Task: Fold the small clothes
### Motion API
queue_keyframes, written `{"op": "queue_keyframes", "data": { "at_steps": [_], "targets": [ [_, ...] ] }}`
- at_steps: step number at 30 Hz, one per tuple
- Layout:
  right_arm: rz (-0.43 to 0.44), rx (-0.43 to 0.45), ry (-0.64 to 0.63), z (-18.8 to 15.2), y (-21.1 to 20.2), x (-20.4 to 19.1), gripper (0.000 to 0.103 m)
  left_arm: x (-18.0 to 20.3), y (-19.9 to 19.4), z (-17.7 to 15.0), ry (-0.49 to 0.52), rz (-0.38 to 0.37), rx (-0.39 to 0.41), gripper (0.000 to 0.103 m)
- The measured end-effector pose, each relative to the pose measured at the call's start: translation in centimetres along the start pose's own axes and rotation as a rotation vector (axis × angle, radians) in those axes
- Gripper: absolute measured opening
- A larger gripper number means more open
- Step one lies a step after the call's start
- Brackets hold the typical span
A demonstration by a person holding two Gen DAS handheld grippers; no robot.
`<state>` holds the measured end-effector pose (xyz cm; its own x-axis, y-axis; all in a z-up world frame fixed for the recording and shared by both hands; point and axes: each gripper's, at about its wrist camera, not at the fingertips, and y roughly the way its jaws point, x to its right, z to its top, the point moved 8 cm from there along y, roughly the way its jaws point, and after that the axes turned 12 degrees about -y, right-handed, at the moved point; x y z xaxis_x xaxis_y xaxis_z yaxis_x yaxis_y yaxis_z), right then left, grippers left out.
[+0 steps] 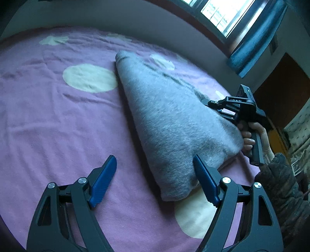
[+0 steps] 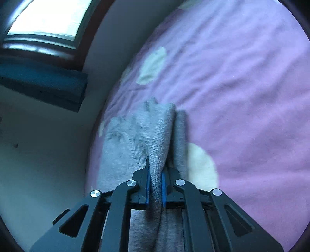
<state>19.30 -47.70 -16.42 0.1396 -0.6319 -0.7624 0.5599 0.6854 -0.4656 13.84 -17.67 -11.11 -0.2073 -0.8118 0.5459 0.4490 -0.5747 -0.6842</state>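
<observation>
Grey fuzzy garment (image 1: 174,124) lies on the purple bedspread (image 1: 58,120), which carries large cream dots. In the left wrist view the garment forms a long wedge: narrow end toward the far edge of the bedspread, broad end toward the camera. One cream dot (image 1: 89,80) sits just beside the garment's left edge; another (image 1: 195,215) is partly covered by its near corner.

Left gripper (image 1: 155,180): jaws spread wide, nothing between them. Its right blue finger (image 1: 205,180) is against or just over the garment's near edge; contact cannot be confirmed. Its left blue finger (image 1: 102,182) is over bare bedspread, apart from the garment.

Right gripper (image 2: 155,186): jaws clenched on a gathered fold of the garment (image 2: 155,135), the cloth pinched between the blue pads (image 2: 147,186) and raised into a ridge above the bedspread (image 2: 242,87). In the left wrist view the right gripper (image 1: 219,108) enters at the garment's right side, fingertips buried in cloth, held by a bare hand (image 1: 250,135) in a dark sleeve.

Beyond the bedspread: a window (image 2: 52,17) with a blue curtain (image 1: 255,36) beside it. Right wrist view is motion-blurred.
</observation>
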Motion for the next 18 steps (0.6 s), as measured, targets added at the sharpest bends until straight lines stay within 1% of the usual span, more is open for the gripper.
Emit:
{"op": "queue_keyframes", "data": {
  "at_steps": [3, 4, 6, 8, 10, 12, 15, 18],
  "targets": [
    [0.04, 0.009, 0.011, 0.0, -0.5, -0.5, 0.01, 0.0, -0.3, 0.0, 0.002, -0.002, 0.003, 0.08],
    [0.036, 0.006, 0.008, -0.2, -1.0, -0.7, 0.012, 0.0, -0.3, 0.0, -0.002, -0.006, 0.002, 0.08],
    [0.023, 0.005, -0.005, -0.9, -2.3, -1.1, 0.014, -0.1, 0.0, 0.0, -0.008, -0.009, -0.003, 0.08],
    [0.019, 0.005, -0.02, -2.0, -3.4, -1.8, 0.018, -0.1, -0.2, 0.0, -0.003, -0.007, 0.001, 0.08],
    [0.022, 0.015, -0.03, -3.5, -5.1, -2.4, 0.028, -0.1, -0.1, 0.2, 0.002, 0.001, 0.0, 0.08],
    [0.038, 0.02, -0.03, -4.9, -6.4, -2.8, 0.032, 0.2, 0.1, 0.2, 0.005, 0.003, 0.001, 0.08],
    [0.074, 0.014, -0.031, -7.1, -7.7, -3.7, 0.036, 0.4, 0.2, 0.3, 0.007, 0.005, -0.002, 0.08],
    [0.081, 0.002, -0.034, -8.1, -7.3, -4.1, 0.038, 0.5, 0.2, 0.4, 0.009, 0.008, 0.0, 0.08]
  ]
}}
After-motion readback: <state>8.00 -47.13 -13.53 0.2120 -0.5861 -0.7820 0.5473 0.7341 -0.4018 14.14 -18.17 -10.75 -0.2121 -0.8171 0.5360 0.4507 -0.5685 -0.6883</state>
